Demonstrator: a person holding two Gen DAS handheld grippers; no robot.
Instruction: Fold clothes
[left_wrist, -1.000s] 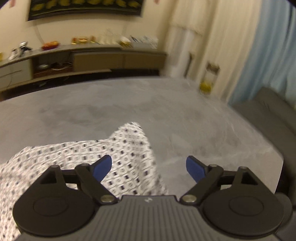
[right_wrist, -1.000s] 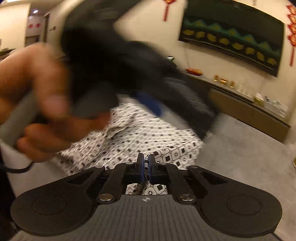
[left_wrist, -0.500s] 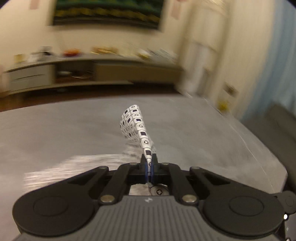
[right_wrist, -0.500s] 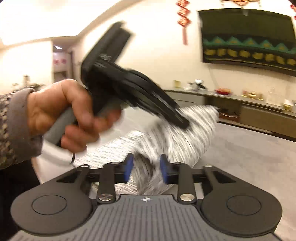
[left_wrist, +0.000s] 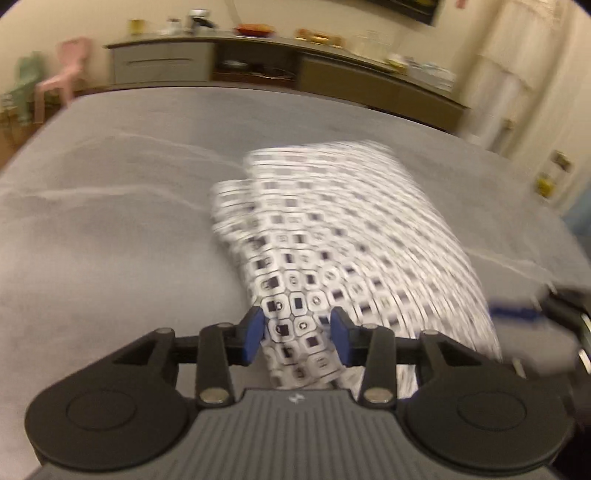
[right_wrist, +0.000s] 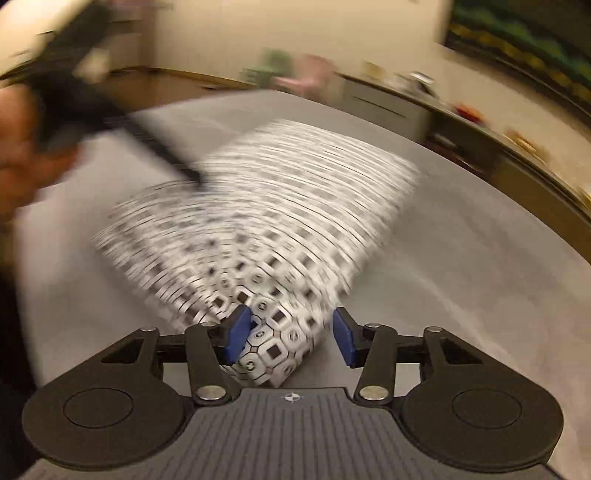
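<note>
On our left, the left gripper (left_wrist: 297, 338) stands parted, the patterned garment (left_wrist: 332, 236) between its blue pads (left_wrist: 252, 335), seemingly ungripped through the blur; the cloth lies across the grey surface (left_wrist: 110, 229); our right gripper (right_wrist: 291, 336) is likewise spread, fabric touching one pad.

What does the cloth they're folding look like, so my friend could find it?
Look at the big grey table. In its middle lies a folded white cloth printed with small dark squares. Nothing else on the table has a pattern; it sits between the blue fingertips.
</note>
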